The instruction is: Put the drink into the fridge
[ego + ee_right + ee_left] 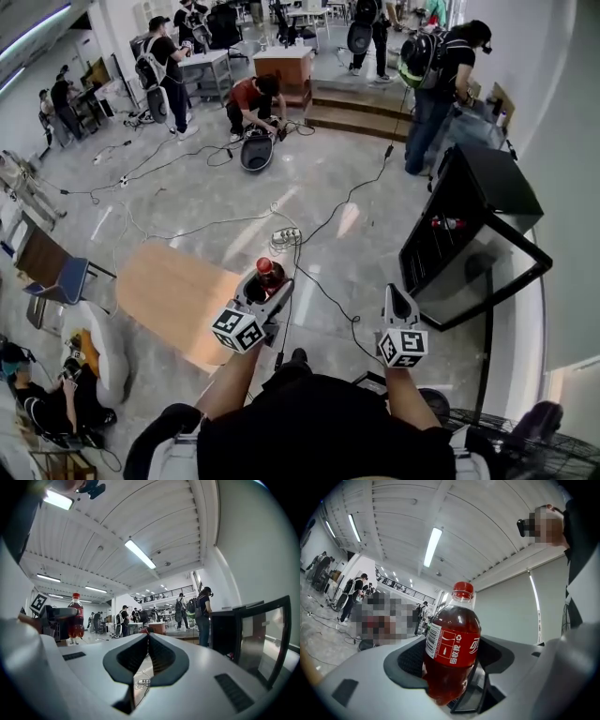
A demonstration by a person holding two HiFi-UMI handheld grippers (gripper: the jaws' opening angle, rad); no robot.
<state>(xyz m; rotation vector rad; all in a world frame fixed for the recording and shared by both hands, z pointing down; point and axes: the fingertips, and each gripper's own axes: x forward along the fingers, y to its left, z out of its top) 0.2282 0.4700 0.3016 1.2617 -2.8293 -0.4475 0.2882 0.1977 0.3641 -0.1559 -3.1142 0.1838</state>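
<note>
In the head view, the left gripper [265,282] sits at lower centre, its jaws clamped on the drink [267,272], a bottle of red liquid with a red cap, held above the edge of a wooden table [169,286]. The right gripper [397,298] is at lower right with nothing in it. The black fridge [487,183] stands at the right of the frame with its glass door [502,277] swung open.

In the left gripper view, the drink [452,651] fills the centre, upright, gripped at its lower body by both jaws.

In the right gripper view, the jaws meet at their tips with nothing between them. The drink [75,618] shows at middle left and the fridge [225,632] at the right edge, door [262,639] open.
</note>
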